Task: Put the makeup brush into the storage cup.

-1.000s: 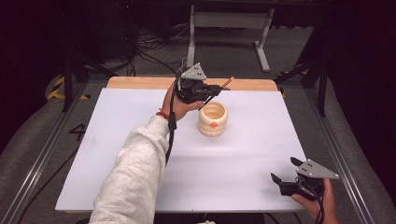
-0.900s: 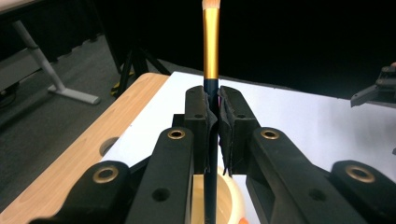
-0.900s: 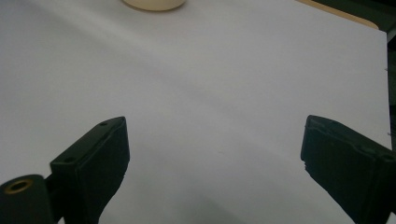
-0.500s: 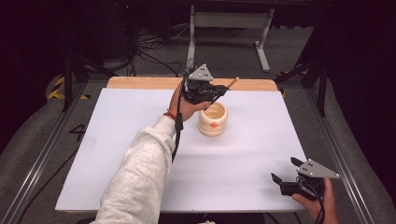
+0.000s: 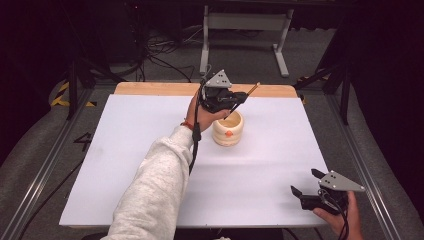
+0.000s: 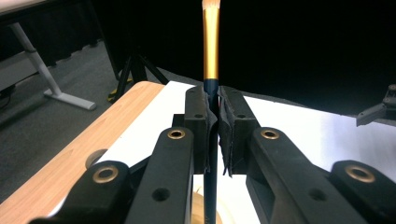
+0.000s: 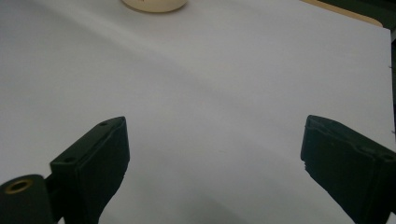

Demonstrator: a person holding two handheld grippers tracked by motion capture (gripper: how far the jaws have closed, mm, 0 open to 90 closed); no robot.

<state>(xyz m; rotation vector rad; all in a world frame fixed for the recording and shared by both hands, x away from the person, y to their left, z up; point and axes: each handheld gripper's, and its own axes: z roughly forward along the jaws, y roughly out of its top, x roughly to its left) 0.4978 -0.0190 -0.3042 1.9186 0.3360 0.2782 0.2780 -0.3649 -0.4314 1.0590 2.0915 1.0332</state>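
- Setting: dark room, cables and a grey metal stand on the floor beyond; wooden table [image 5: 150,89] covered by a plain white sheet [image 5: 125,150].
- Left gripper [image 5: 235,100]: jaws closed on a slim paintbrush with a dark blue handle, gold metal ferrule and pale bristle tip [image 6: 210,56]. In the left gripper view the pads clamp the dark handle just below the ferrule, and the brush runs straight between them.
- In the high view the brush slants: tip up and toward the far right, handle end down into the mouth of the cream ribbed ceramic pot with a small orange mark on its side [image 5: 228,131], which stands near the far middle of the sheet, just beside the left hand [image 5: 202,112].
- Right gripper [image 5: 306,184]: jaws wide apart, nothing between them, resting at the near right corner of the sheet, well apart from the pot.
- Step in hand, as I judge it: standing the brush in the pot, handle down.
- To do it well: keep the handle end inside the rim, lower until it meets the bottom, then part the jaws slowly so the brush leans onto the rim rather than tipping out.
- Risk: the pot is light-looking and unbraced; side pressure from the handle could slide or tip it. The free right gripper could steady it.
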